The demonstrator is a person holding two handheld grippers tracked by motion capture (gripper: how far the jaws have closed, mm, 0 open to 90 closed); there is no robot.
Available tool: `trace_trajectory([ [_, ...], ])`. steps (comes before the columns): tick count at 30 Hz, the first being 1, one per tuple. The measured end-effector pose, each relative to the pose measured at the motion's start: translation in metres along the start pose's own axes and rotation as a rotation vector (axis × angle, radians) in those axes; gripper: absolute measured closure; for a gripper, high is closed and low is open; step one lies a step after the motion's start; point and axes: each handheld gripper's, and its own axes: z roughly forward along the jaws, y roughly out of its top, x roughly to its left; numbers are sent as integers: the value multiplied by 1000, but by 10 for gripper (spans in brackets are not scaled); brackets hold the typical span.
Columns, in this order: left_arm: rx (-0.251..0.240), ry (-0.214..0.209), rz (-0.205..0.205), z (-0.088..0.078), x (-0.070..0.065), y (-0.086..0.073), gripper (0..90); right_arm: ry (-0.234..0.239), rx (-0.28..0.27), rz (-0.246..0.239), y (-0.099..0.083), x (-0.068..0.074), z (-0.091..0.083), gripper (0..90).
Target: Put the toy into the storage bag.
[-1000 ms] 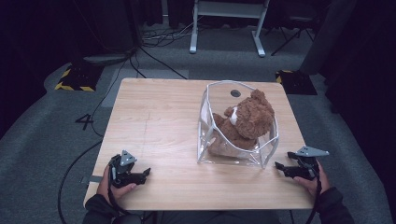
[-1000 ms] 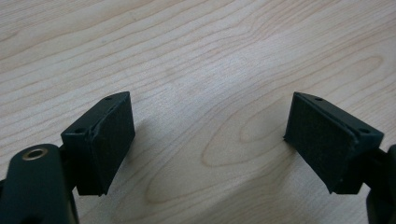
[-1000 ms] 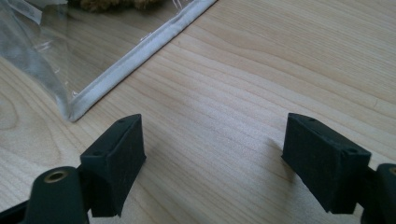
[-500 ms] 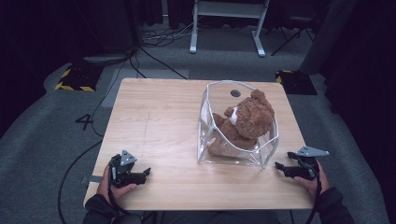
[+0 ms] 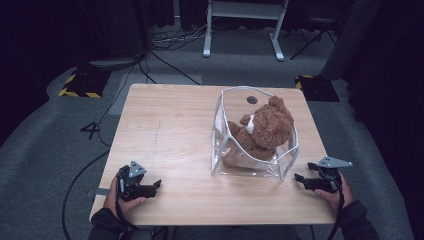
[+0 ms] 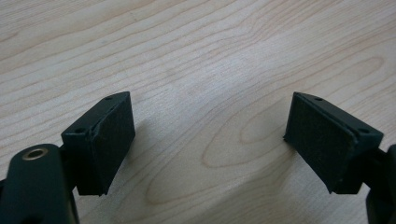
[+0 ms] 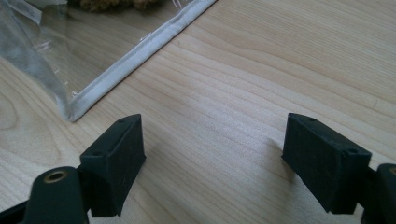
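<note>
While both hands are resting at the near edge of the counter point(image 5: 165, 130), nothing is being gripped, so the work is looking to be at its opening step: the approach to the bag has not yet begun. Nearest the person on the left side, the left claw point(image 5: 150, 187) is sitting low over bare wood, its jaws spread wide with only grain showing between them in the left gripper view point(image 6: 205, 140). It is lying well apart from anything it could take hold of.

On the right side, the right claw point(image 5: 301, 179) is likewise spread and holding nothing, pointing in toward the clear plastic bag point(image 5: 225, 150). In the right gripper view the bag's seamed bottom corner point(image 7: 77, 109) is lying just beyond the open jaws, near but not touching them.

Farther in, the bag is standing upright on the right half of the counter, its mouth gaping upward, and the brown teddy bear point(image 5: 265, 130) is sitting inside it, head rising above the rim. A dark round hole in the counter point(image 5: 252, 100) is showing just behind the bag.

Judging from this, the right claw is the better placed to go first. The next move is probably calling for a short reach forward to pinch the bag's near wall or rim, while the left claw is needing a longer travel across the counter to steady the other side or take the bear.
</note>
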Motion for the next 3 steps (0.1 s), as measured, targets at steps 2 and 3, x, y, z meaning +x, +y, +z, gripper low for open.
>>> trace_trajectory([
  [2,1,0,1,0,0,0,160,0,0,0,0,0,0,205],
  [3,2,0,2,0,0,0,160,0,0,0,0,0,0,204],
])
